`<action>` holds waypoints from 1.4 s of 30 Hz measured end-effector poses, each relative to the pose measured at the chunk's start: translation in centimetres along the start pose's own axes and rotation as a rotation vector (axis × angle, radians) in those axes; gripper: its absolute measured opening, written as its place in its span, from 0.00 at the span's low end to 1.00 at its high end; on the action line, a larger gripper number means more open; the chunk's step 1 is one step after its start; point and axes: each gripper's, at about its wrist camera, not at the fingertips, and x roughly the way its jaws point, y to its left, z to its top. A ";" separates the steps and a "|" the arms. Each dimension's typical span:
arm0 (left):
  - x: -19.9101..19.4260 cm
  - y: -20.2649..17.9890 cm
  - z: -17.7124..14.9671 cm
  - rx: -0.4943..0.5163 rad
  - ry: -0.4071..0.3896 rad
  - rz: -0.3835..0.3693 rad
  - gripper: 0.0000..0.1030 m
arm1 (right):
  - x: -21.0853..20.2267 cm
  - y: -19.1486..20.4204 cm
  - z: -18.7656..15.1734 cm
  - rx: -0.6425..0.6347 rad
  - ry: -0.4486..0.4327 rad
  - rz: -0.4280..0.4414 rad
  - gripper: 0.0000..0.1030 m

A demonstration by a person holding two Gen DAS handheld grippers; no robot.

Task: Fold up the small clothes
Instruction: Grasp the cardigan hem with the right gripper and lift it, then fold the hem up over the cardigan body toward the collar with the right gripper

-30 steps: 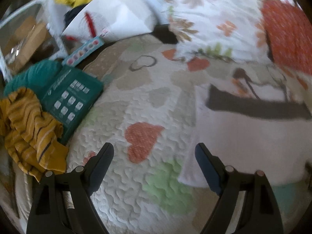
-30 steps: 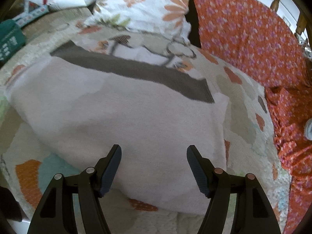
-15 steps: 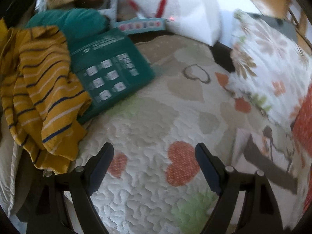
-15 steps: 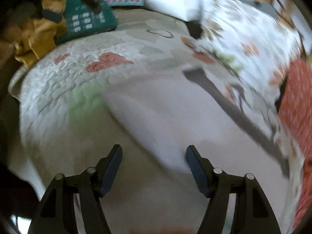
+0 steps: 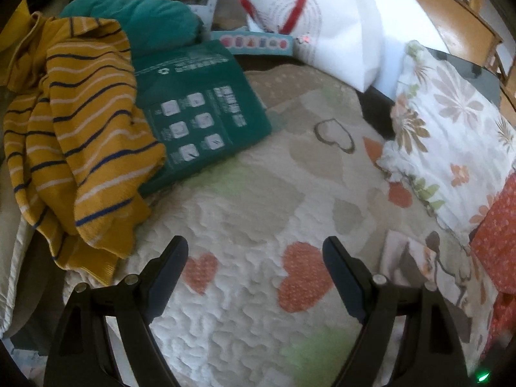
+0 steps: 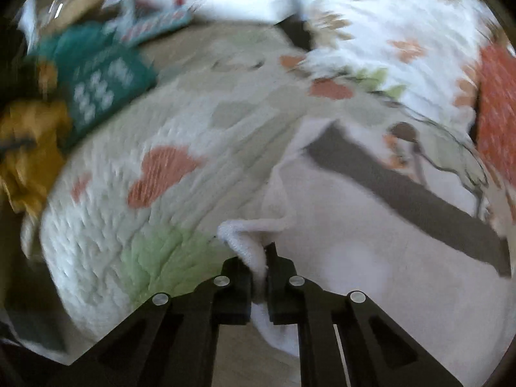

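Here the right gripper (image 6: 259, 277) is clamped on a bunched corner of the white garment (image 6: 371, 258) on the quilt (image 6: 193, 193); the left gripper (image 5: 254, 267) hangs wide apart, holding nothing.

Bed clutter around a quilted heart-patterned bedspread (image 5: 245, 200)

A flat dark-green printed package (image 5: 196, 113) lies on the quilt's far left, a teal cushion (image 5: 145, 19) behind it. A white paper bag with red handles (image 5: 322, 22) stands at the back. A white floral pillow (image 5: 451, 135) lies right, beside an orange flowered fabric (image 5: 496, 238).
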 end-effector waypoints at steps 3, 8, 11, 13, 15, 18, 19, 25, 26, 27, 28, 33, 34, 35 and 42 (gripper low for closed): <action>0.0 -2.7 -1.1 0.044 0.011 -0.040 0.82 | -4.9 -6.4 0.5 0.154 -0.083 0.004 0.07; 0.2 -9.4 -4.5 0.179 0.080 -0.161 0.82 | -12.3 -17.9 -2.6 0.384 -0.192 -0.075 0.06; 0.4 -13.7 -7.1 0.262 0.140 -0.243 0.82 | -15.4 -24.3 -8.0 0.539 -0.192 -0.145 0.07; 0.7 -16.3 -8.8 0.304 0.199 -0.308 0.82 | -15.2 -27.5 -12.4 0.635 -0.122 -0.166 0.07; 0.9 -19.1 -10.6 0.358 0.250 -0.354 0.82 | -13.7 -29.4 -15.8 0.706 -0.040 -0.152 0.07; 0.5 -22.6 -13.5 0.459 0.274 -0.380 0.82 | -11.9 -30.5 -19.1 0.761 0.031 -0.091 0.06; 0.3 -23.5 -14.4 0.489 0.278 -0.390 0.82 | -11.9 -30.4 -19.1 0.747 0.029 -0.093 0.06; -0.2 -27.3 -18.9 0.640 0.315 -0.438 0.82 | -13.8 -30.0 -17.9 0.666 0.006 -0.124 0.06; -0.3 -27.6 -19.4 0.649 0.316 -0.442 0.82 | -14.0 -30.0 -17.9 0.662 0.005 -0.127 0.05; -0.3 -27.8 -19.8 0.658 0.318 -0.446 0.82 | -14.3 -30.1 -17.9 0.660 0.007 -0.131 0.05; -0.1 -28.0 -20.2 0.665 0.322 -0.445 0.82 | -14.4 -30.3 -18.0 0.658 0.011 -0.132 0.05; 1.5 -29.0 -23.1 0.732 0.392 -0.409 0.82 | -14.9 -31.3 -18.6 0.644 0.090 -0.115 0.09; 1.7 -29.1 -23.5 0.740 0.403 -0.406 0.82 | -15.1 -31.7 -18.6 0.656 0.093 -0.103 0.10; 1.9 -29.2 -23.9 0.746 0.414 -0.407 0.82 | -15.7 -32.0 -18.5 0.666 0.081 -0.093 0.10; 2.2 -29.6 -24.5 0.745 0.435 -0.400 0.84 | -16.2 -33.2 -11.0 0.594 -0.078 -0.109 0.11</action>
